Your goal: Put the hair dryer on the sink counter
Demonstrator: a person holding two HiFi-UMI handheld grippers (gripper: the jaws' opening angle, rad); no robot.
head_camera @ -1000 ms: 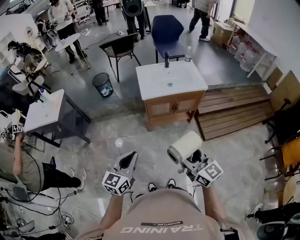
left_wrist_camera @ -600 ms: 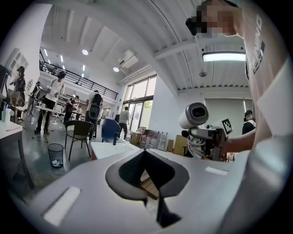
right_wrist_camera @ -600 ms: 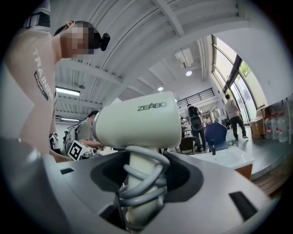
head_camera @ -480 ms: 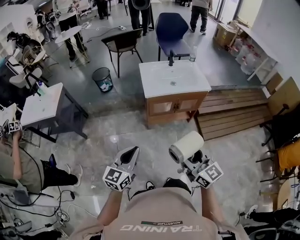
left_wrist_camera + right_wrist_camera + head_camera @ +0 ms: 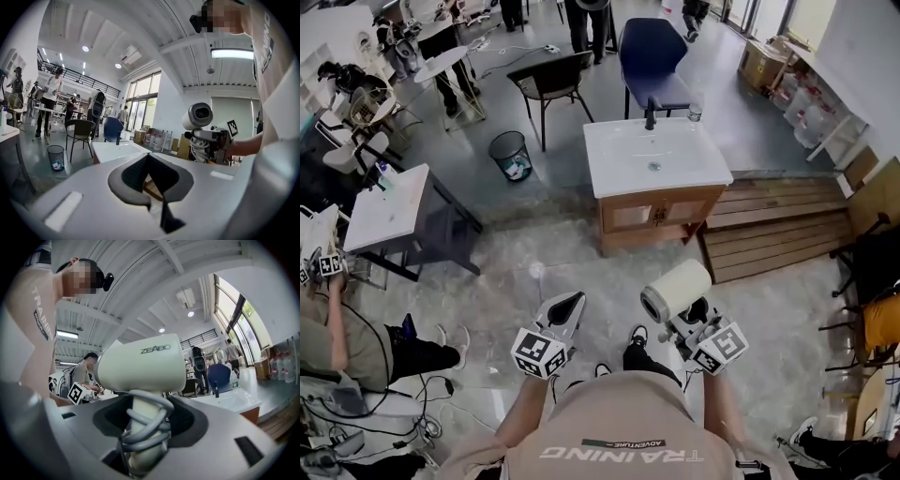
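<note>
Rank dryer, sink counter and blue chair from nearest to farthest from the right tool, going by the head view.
1. Dryer: clamped by its handle in the right tool.
2. Sink counter: ahead, across open floor.
3. Blue chair: behind the counter, farthest.
</note>
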